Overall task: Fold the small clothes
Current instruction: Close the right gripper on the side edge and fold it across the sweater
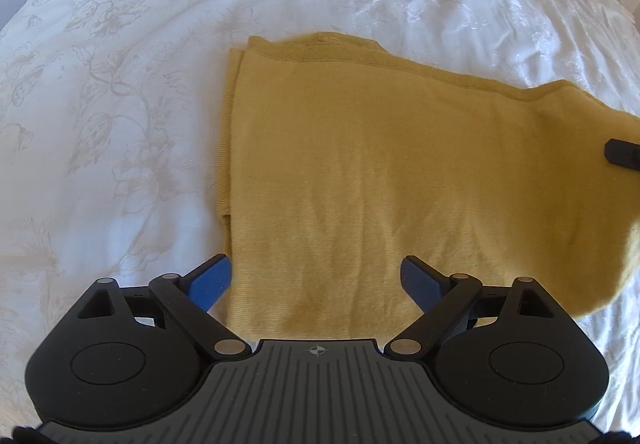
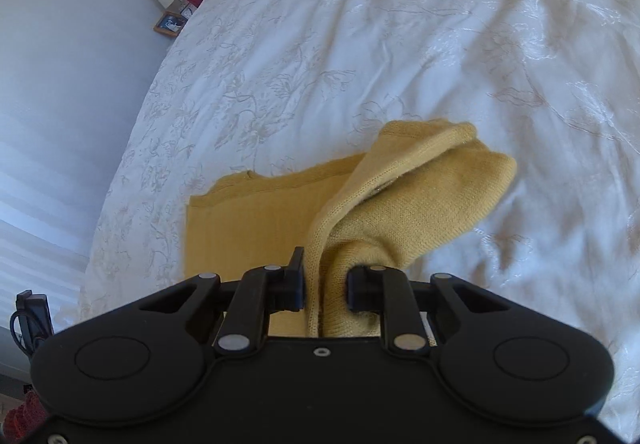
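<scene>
A mustard-yellow knitted garment (image 1: 360, 171) is laid on a white bedspread with a faint embroidered floral pattern (image 1: 120, 83). Its main panel is spread flat, with doubled layers seen along its left edge. The garment's right portion is lifted off the bedspread and is cut off by the edge of the left wrist view, so its full outline cannot be made out.

The left gripper (image 1: 316, 280) is held above the garment's near edge, its blue-padded fingers (image 1: 212, 282) spread wide with nothing between them; whether they touch the fabric cannot be told.

The right gripper (image 2: 324, 284) is pinched on a bunched fold of the garment (image 2: 400, 203), which is raised in a soft hump beyond the fingers. The pinched edge is hidden behind the gripper body. In the left wrist view only a black fingertip (image 1: 622, 151) of the right gripper is seen against the garment's lifted right part.

Left of the garment, past the bed edge, a small framed picture (image 2: 168, 23) is seen, blurred.
</scene>
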Available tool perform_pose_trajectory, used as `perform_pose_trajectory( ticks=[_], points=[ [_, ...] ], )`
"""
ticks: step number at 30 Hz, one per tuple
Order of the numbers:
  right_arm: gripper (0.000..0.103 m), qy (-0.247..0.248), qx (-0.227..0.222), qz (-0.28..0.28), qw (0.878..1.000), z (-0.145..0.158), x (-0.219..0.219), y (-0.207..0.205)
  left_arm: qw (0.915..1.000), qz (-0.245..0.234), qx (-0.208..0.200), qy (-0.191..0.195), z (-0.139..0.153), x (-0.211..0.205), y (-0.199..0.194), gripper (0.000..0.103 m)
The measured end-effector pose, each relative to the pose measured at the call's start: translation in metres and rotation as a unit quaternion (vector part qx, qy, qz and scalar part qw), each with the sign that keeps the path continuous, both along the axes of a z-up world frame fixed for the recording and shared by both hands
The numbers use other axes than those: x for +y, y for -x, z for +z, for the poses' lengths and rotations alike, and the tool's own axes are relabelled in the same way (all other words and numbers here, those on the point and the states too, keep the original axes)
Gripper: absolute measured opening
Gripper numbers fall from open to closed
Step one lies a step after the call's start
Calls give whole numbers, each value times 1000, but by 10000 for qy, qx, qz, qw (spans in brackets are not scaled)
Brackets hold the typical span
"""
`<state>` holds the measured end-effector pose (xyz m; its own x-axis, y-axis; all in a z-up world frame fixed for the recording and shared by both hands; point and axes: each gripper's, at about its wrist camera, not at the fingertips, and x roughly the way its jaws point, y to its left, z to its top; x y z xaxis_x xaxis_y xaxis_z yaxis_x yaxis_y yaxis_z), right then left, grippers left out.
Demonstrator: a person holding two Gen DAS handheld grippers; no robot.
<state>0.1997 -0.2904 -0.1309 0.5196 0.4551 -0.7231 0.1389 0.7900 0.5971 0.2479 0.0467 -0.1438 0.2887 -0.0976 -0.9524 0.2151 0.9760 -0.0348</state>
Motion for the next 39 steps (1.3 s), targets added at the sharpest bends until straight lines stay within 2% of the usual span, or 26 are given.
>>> perform_pose_trajectory(
  ticks=[6,11,15,22,25,31,34,39],
  points=[
    [28,-265,-101,139,9995,11,59,-21,9998,190,-28,29,1,45,-3,92],
    [28,-555,-79,231,9982,5,109,-40,9993,369,23,85,-1,78,-2,92],
    [28,-572,36,314,9979,-6,145,-55,9991,406,101,98,-6,98,0,92],
    [28,-9,416,372,9984,-32,188,-69,9988,431,178,144,-11,119,2,92],
    [28,270,481,487,9973,-37,203,-72,9987,454,195,155,-13,125,3,92],
    [32,517,556,612,9952,-42,226,-80,9984,496,209,184,-14,130,2,92],
    [35,281,539,683,9958,-40,232,-82,9984,499,208,188,-14,130,2,92],
    [35,-273,82,826,9962,-18,230,-76,9987,447,185,182,-13,129,0,92]
  ],
)
